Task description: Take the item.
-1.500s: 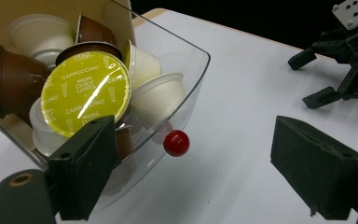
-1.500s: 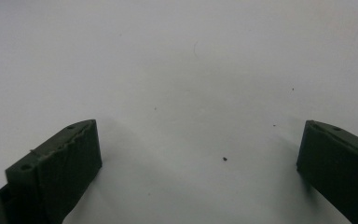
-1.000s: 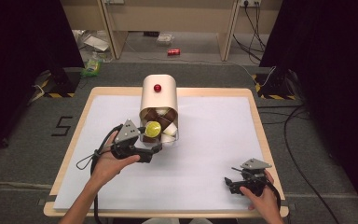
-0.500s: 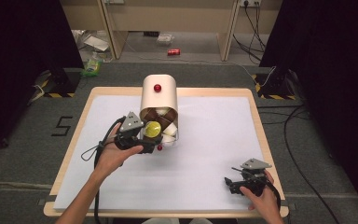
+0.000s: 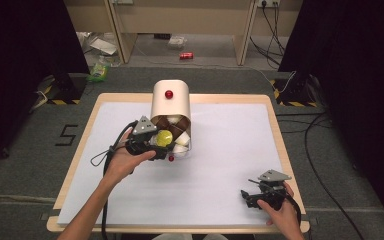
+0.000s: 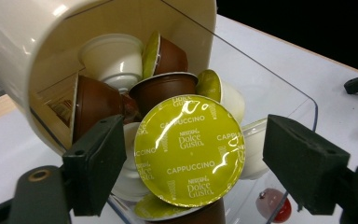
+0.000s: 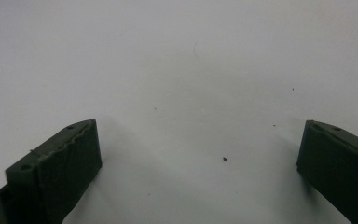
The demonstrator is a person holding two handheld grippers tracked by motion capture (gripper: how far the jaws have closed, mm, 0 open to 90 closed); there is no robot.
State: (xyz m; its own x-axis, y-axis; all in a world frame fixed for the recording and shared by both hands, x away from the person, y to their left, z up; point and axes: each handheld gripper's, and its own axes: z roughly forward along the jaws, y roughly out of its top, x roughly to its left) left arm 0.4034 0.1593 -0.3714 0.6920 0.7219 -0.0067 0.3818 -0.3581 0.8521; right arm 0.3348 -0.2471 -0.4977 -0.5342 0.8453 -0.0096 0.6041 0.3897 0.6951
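So the main thing here is a cream-coloured capsule dispenser [image 5: 170, 102] lying on its side near the far middle of the white table [image 5: 220, 165], with a red knob [image 5: 169, 94] on top and its open mouth facing the person. The mouth is stuffed with coffee capsules, brown ones and white ones, spilling onto a clear plastic tray [image 6: 279, 100] sticking out of the front of the dispenser.

Right at that opening sits a capsule with a yellow-green foil lid [image 6: 189, 150] that reads "Cappuccino", lid turned toward the left gripper's camera. The left gripper [image 6: 193, 165] is right at the dispenser's mouth, jaws spread wide on either side of that lid. One jaw looks close to the lid's edge and the other is clearly apart from it, so it isn't pinching anything. A little red ball [image 6: 275, 210] lies on the table just beside the tray's front corner.

The right gripper [image 5: 256, 194] is well away from the dispenser, down at the near right corner of the table, held in the right hand [image 5: 280, 212]. Its jaws are wide open too, nothing between them but bare table.
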